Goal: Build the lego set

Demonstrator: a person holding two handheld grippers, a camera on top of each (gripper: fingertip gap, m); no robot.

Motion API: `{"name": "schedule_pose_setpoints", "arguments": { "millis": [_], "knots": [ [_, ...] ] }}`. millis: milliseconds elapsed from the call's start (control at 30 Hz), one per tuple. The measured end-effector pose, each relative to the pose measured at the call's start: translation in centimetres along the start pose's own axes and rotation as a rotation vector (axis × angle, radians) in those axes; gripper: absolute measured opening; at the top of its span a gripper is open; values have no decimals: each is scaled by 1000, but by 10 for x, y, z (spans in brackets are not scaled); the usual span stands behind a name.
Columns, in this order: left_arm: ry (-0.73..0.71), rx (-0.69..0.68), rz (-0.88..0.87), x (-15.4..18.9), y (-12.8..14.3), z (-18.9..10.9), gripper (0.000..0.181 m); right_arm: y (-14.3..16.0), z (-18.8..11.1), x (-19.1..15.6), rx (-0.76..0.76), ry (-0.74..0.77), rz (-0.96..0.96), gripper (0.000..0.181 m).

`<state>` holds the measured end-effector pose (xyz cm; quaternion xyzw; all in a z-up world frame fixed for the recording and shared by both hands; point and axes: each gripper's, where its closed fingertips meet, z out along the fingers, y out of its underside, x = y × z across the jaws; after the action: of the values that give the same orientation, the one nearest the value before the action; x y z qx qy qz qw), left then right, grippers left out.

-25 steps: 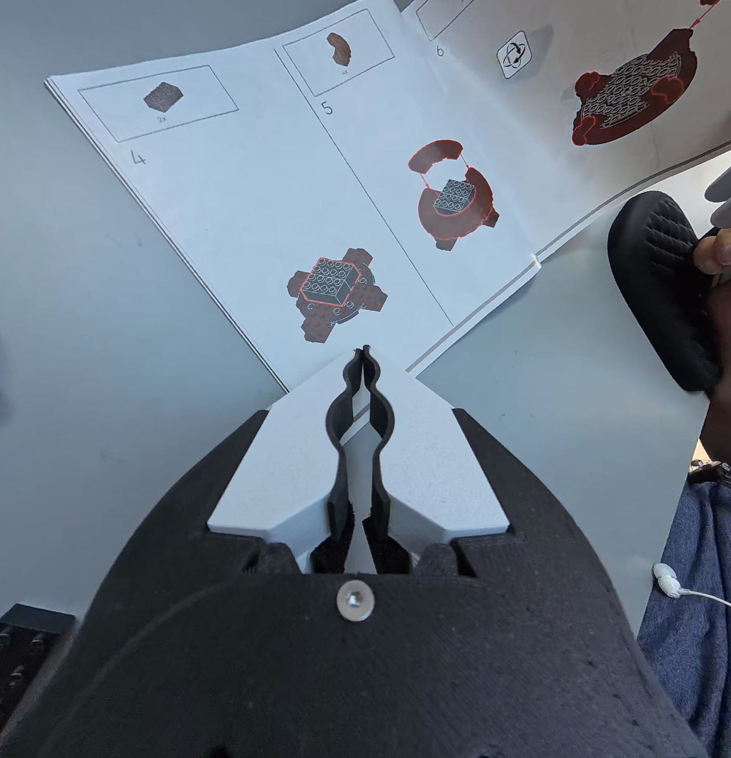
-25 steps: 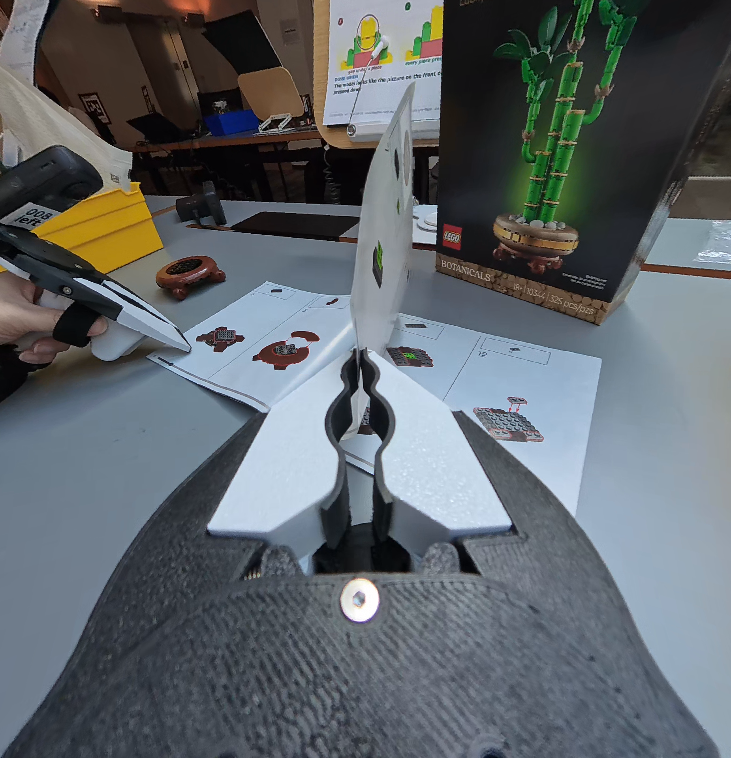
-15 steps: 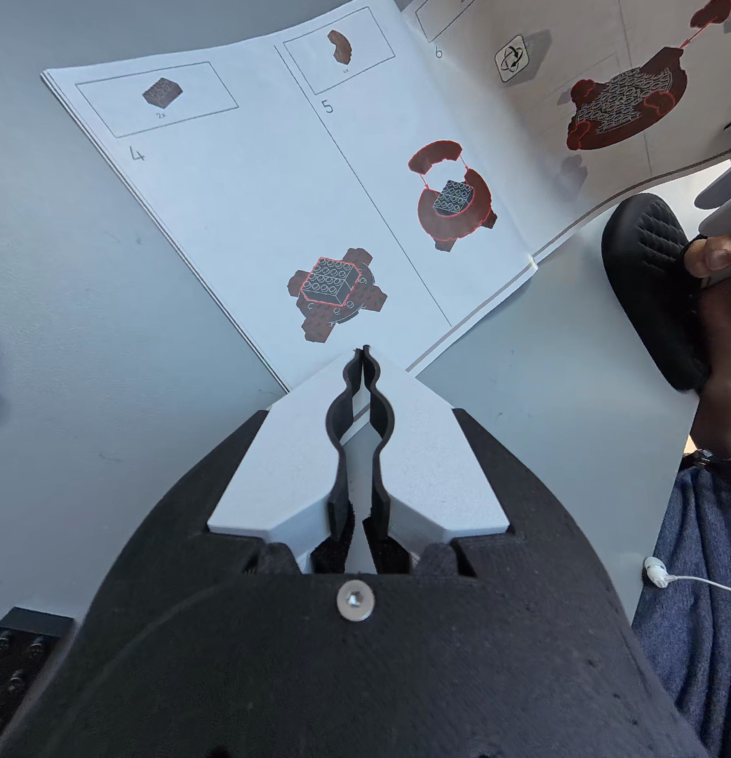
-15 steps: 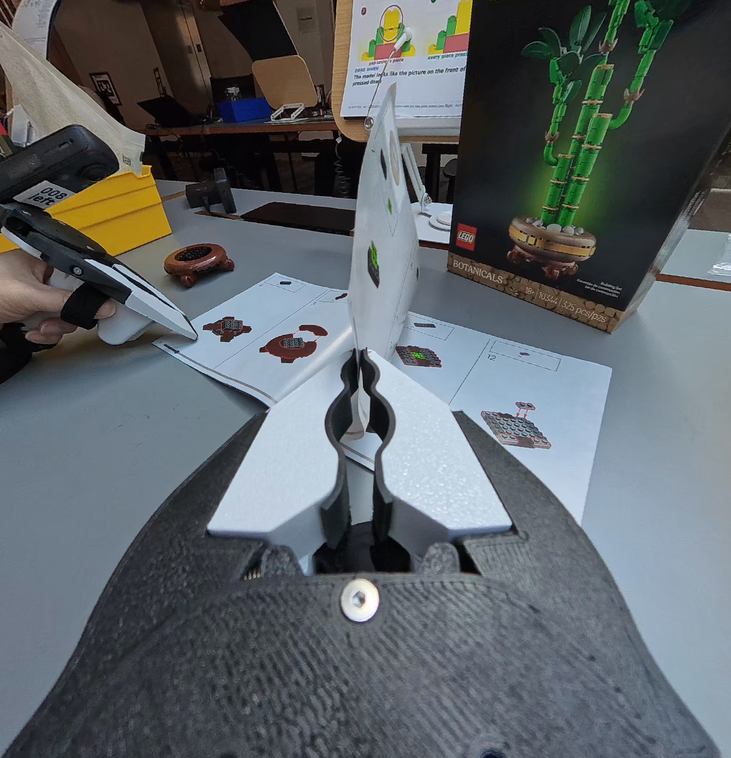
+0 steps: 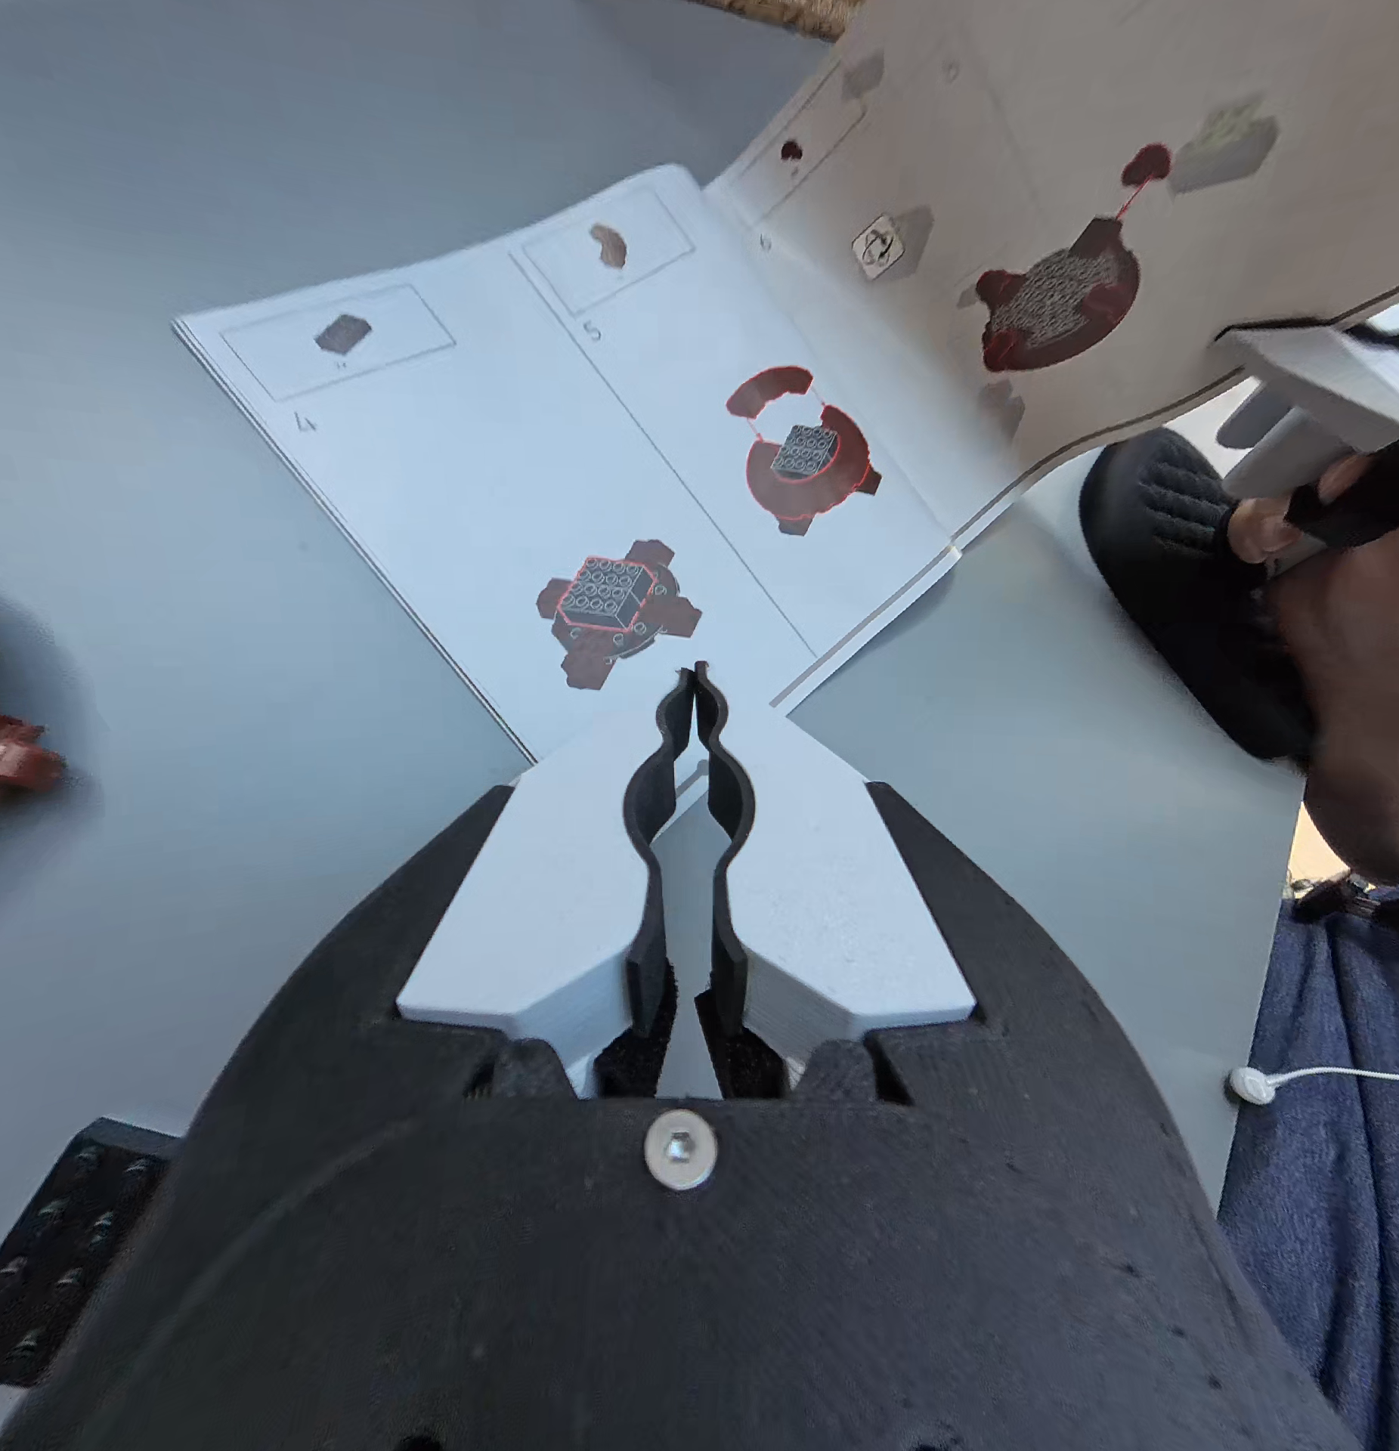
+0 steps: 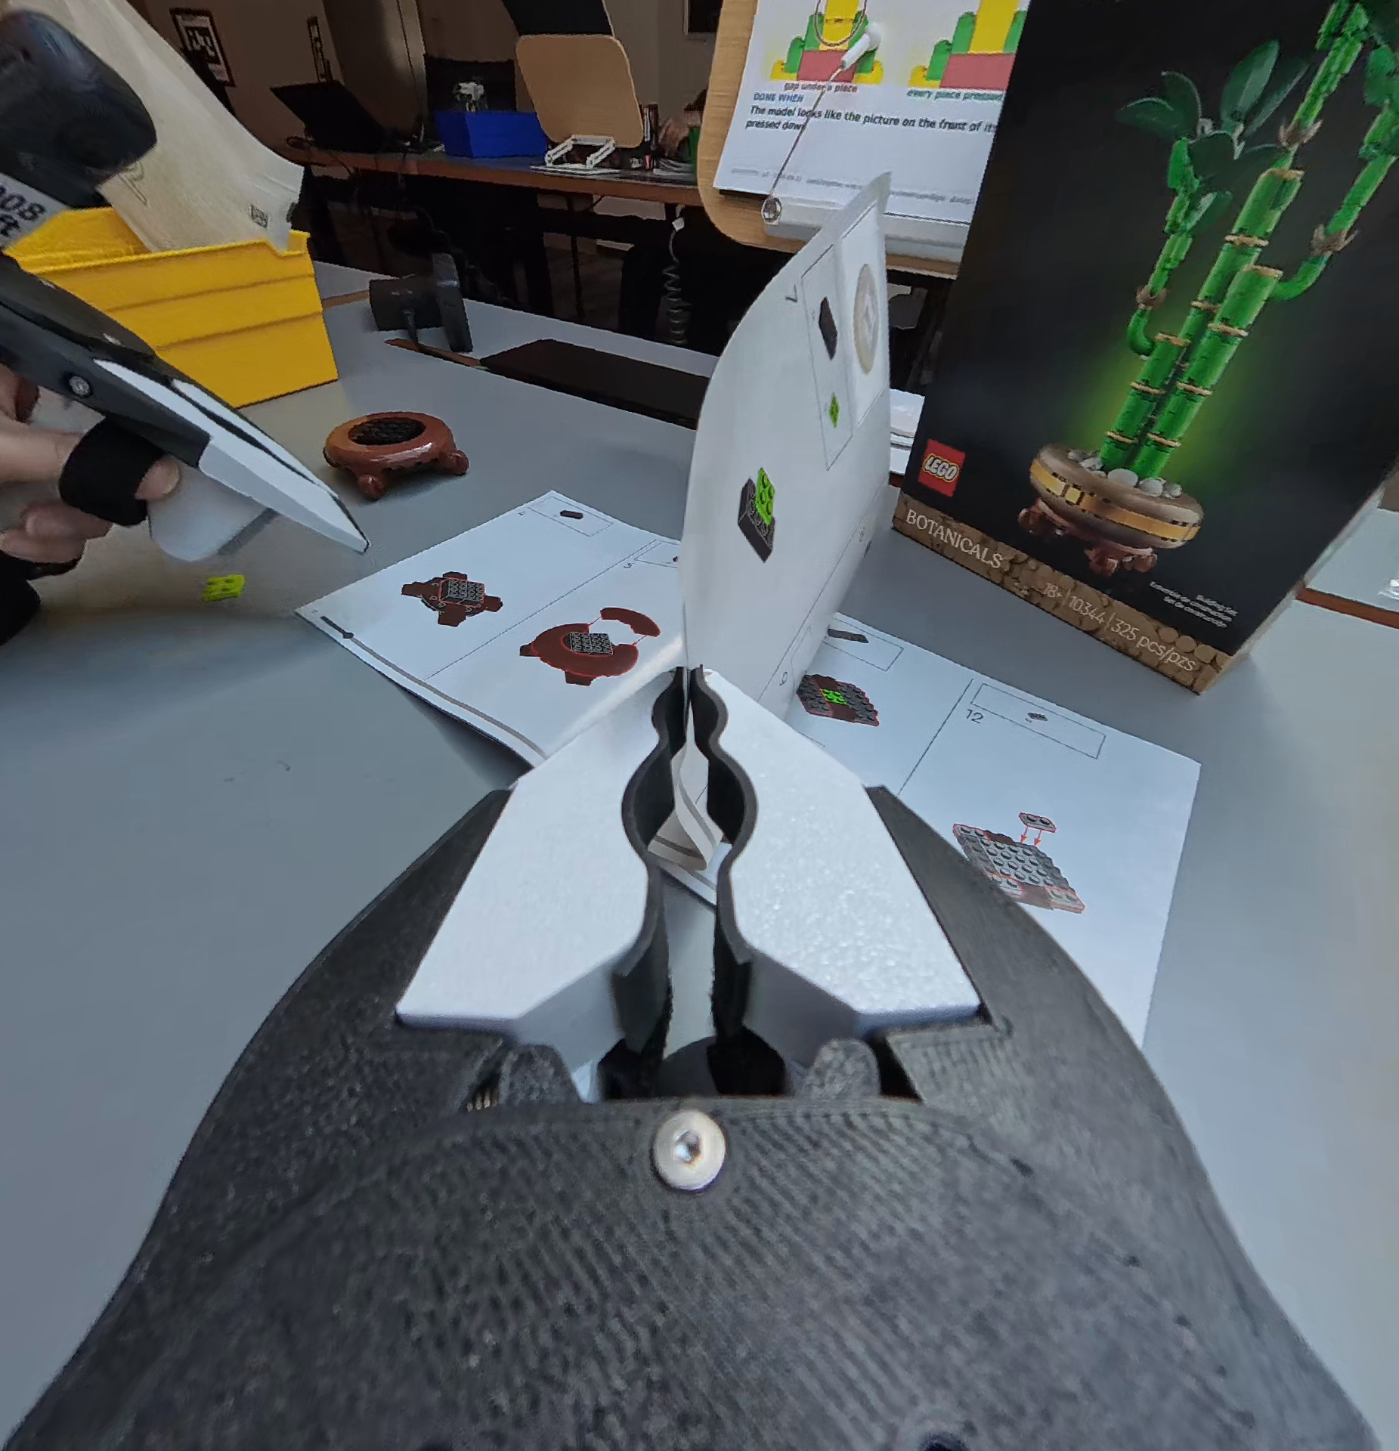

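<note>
An open instruction booklet [image 5: 476, 471] lies on the grey table [image 5: 170, 157]; it also shows in the right wrist view [image 6: 523, 597]. My right gripper [image 6: 690, 674] is shut on a booklet page [image 6: 774, 471] and holds it upright above the booklet. That lifted page shows in the left wrist view [image 5: 1073, 196]. My left gripper [image 5: 697, 669] is shut and empty, hovering over the booklet's near corner; it shows at the left in the right wrist view [image 6: 288, 487]. A round brown lego base [image 6: 394, 451] stands behind the booklet, its edge [image 5: 5, 754] at the left.
The black lego set box [image 6: 1167, 330] stands at the right rear. Yellow bins [image 6: 201, 306] sit at the left rear. A small lime brick [image 6: 225, 587] lies under the left gripper. A black studded plate [image 5: 60, 1225] is at the lower left. A person's hand [image 5: 1308, 518] holds the right gripper. About 20 cm separates my left fingertips from my right. My right tips are about 35 cm from the black studded plate [image 5: 60, 1225], my left tips only 15 cm.
My right gripper has lifted the page higher and swung it leftward. My left gripper has pulled back a little from the booklet, bringing the brown base into view.
</note>
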<state>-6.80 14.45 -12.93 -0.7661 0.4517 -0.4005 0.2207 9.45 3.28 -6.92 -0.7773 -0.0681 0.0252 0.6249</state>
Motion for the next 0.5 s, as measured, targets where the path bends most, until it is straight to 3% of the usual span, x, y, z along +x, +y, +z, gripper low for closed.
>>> {"name": "schedule_pose_setpoints", "arguments": {
  "millis": [167, 300, 433, 500],
  "knots": [
    [-34, 226, 29, -3, -35, -36, 0, -10, 16, -30, -34, -17, -148, 0],
    [-48, 313, 14, -12, -45, -56, 0, -6, 57, -80, -136, -134, -265, 0],
    [-7, 353, -50, -15, -47, -63, 0, 37, 104, -123, -399, -262, -363, 0],
    [22, 361, -84, -15, -47, -65, 0, 63, 113, -128, -529, -257, -413, 1]
  ]
}}
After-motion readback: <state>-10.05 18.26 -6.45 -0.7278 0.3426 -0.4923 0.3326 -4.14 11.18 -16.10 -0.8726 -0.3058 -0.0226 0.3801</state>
